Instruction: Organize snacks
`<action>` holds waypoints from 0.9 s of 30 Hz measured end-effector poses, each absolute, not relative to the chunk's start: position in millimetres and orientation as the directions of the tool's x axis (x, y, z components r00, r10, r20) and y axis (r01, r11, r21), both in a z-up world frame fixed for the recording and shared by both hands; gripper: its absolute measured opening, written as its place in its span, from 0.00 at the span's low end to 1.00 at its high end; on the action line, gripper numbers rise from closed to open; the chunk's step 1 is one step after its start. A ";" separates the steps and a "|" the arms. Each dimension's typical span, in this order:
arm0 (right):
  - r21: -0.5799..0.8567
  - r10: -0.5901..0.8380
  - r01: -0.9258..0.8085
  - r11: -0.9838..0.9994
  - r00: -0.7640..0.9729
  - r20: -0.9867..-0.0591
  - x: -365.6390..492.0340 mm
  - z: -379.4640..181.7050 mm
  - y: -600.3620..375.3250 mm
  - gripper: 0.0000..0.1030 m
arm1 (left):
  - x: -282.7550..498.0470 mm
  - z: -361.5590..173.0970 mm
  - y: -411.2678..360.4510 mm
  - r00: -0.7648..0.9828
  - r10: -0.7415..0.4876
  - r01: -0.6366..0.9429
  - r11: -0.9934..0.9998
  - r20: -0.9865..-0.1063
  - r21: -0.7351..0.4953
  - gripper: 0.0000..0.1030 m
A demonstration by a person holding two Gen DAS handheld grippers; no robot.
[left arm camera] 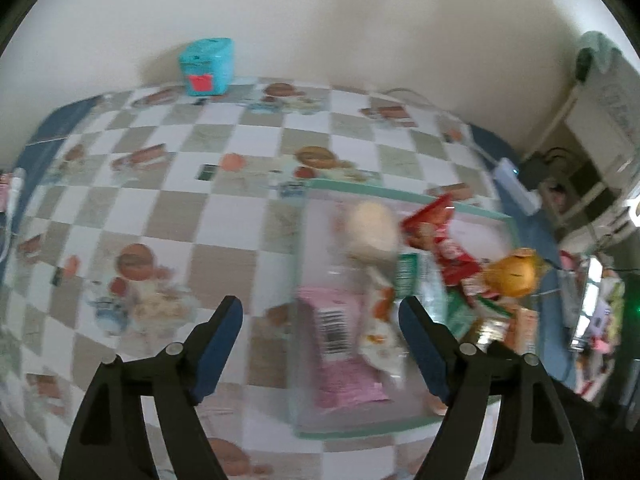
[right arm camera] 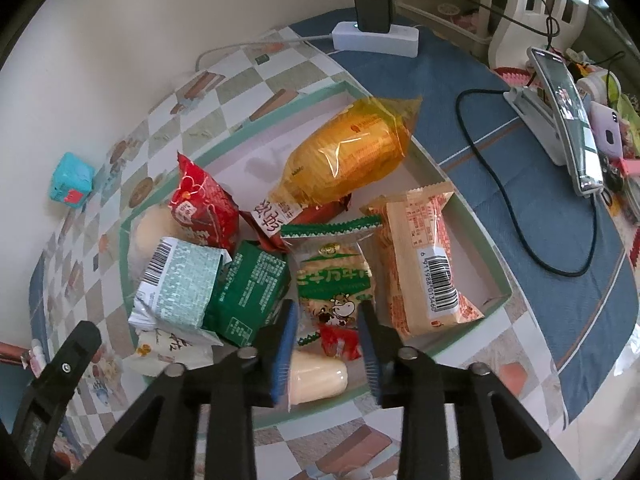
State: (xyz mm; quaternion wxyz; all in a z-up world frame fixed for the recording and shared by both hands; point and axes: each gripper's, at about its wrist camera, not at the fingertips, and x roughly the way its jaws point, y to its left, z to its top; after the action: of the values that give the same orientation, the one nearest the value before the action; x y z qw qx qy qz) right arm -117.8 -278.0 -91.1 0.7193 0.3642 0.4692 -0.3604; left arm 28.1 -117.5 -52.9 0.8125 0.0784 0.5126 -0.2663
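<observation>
Left wrist view, blurred: left gripper [left arm camera: 320,340] with fingers [left arm camera: 218,344] wide apart and nothing between the pads, hanging over the near-left corner of the snack box [left arm camera: 360,428]. Under the gap lies a pink packet [left arm camera: 340,360] with a barcode, flat in the box, and a white-orange packet [left arm camera: 380,332] just beside it. Further in are a pale round bun [left arm camera: 372,228], a red packet [left arm camera: 436,236] and an orange-wrapped snack [left arm camera: 516,272]. The box sits on a checkered worktop [left arm camera: 200,208]; a small teal cube [left arm camera: 206,66] stands at the far edge by the wall.

Right wrist view, sharp: right gripper [right arm camera: 326,344] points steeply down into the same box [right arm camera: 500,292], fingers [right arm camera: 284,344] partly apart. A green-white cow-print cracker packet [right arm camera: 336,280] lies between them, lower end in the gap; cannot tell whether the pads touch it. A pale yellow jelly cup [right arm camera: 320,376] lies just below, on its side. To its right a long orange-beige bar packet [right arm camera: 424,264] lies along the box wall. To the left are a dark green packet [right arm camera: 252,288] and a silver-green packet [right arm camera: 180,284], touching, with a red packet [right arm camera: 204,204] behind them. The orange-wrapped snack [right arm camera: 352,152] rests tilted on top of the pile at the far side. All snacks seen are inside the box. A white power strip [right arm camera: 376,38] with a black charger [right arm camera: 372,8] sits on the blue cloth [right arm camera: 520,240]; a phone on a stand [right arm camera: 568,120] is at the right.
</observation>
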 end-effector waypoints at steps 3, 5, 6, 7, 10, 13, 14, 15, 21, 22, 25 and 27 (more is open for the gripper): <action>0.179 -0.180 0.859 0.480 0.297 -0.938 -116.8 -90.7 -276.7 0.46 | 32.3 -54.9 -110.1 0.352 -0.318 0.488 0.865 -0.880 -0.117 0.87; 0.175 -0.185 0.856 0.487 0.297 -0.937 -115.1 -89.9 -274.7 0.57 | 34.6 -55.8 -105.8 0.364 -0.298 0.473 0.875 -0.882 -0.101 0.87; 0.172 -0.189 0.855 0.489 0.297 -0.936 -114.1 -89.1 -273.4 0.67 | 35.5 -56.0 -103.3 0.372 -0.289 0.464 0.881 -0.882 -0.092 0.87; 0.166 -0.195 0.855 0.492 0.295 -0.935 -113.4 -88.4 -272.4 0.71 | 36.0 -56.0 -101.6 0.378 -0.281 0.458 0.885 -0.882 -0.086 0.88; 0.148 -0.211 0.852 0.503 0.287 -0.934 -110.4 -86.6 -269.6 0.77 | 37.7 -56.3 -96.7 0.391 -0.262 0.438 0.896 -0.882 -0.072 0.93; 0.138 -0.214 0.844 0.518 0.284 -0.935 -106.6 -86.3 -266.2 0.81 | 39.1 -56.8 -92.6 0.399 -0.244 0.426 0.903 -0.884 -0.058 0.93; 0.134 -0.216 0.840 0.526 0.284 -0.934 -105.1 -86.1 -264.5 0.82 | 38.7 -56.9 -91.6 0.400 -0.240 0.425 0.904 -0.885 -0.054 0.93; 0.131 -0.218 0.838 0.530 0.284 -0.934 -104.6 -85.7 -263.5 0.87 | 38.7 -57.3 -90.0 0.401 -0.233 0.419 0.906 -0.886 -0.049 0.93; 0.108 -0.253 0.813 0.573 0.300 -0.920 -100.8 -78.8 -249.5 1.00 | 39.4 -59.2 -76.2 0.390 -0.203 0.366 0.929 -0.898 -0.051 0.93; 0.100 -0.259 0.809 0.579 0.299 -0.919 -100.1 -78.2 -246.3 1.00 | 38.6 -58.4 -74.1 0.394 -0.198 0.362 0.931 -0.897 -0.046 0.93; 0.084 -0.272 0.799 0.595 0.299 -0.915 -98.9 -77.1 -237.9 1.00 | 35.4 -54.6 -67.1 0.410 -0.182 0.354 0.935 -0.894 -0.029 0.93; 0.076 -0.291 0.790 0.608 0.310 -0.905 -99.0 -72.0 -230.6 1.00 | 33.5 -52.7 -61.3 0.417 -0.166 0.344 0.939 -0.893 -0.014 0.93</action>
State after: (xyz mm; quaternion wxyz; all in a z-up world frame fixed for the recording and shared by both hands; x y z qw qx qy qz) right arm -99.0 -230.6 -72.0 0.7643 0.2666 0.4688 -0.3536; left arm 33.5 -61.3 -52.7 0.8374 0.0858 0.5178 -0.1524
